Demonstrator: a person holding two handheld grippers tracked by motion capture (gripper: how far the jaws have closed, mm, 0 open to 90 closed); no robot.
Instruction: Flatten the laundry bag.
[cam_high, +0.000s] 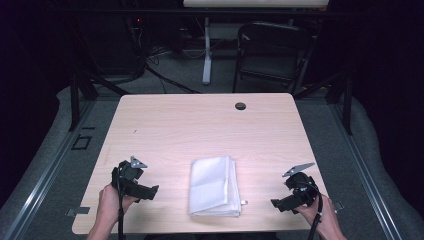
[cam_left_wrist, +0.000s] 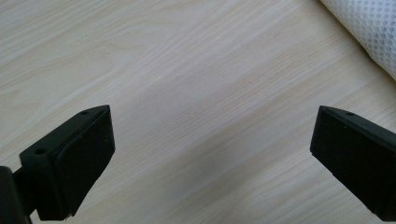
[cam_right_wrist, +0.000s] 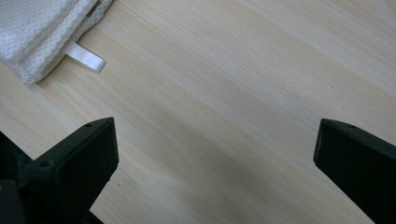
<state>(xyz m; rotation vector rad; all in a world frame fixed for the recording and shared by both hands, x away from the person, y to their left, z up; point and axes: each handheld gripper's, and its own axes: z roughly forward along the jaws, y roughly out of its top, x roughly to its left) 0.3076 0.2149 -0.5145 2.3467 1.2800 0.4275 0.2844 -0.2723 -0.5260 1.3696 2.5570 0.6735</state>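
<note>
Both my hands low at table's near edge, left gripper and right gripper angled inward at folded white towel, jaws wide apart, empty

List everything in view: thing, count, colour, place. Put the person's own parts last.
folded towel: one, white, near middle of the table's front edge, between the two tongs, touched by neither
towel tag: one, white, sticking out of a towel corner, flat on the wood
table: one, light wood, centre of the high view
cable hole: one, dark, by the table's far edge
folding chair: one, dark, on the floor behind the table
left hand: one, front left, holding the left tongs
right hand: one, front right, holding the right tongs
left tongs: one, black, open, left of the towel
right tongs: one, black, open, right of the towel
</note>
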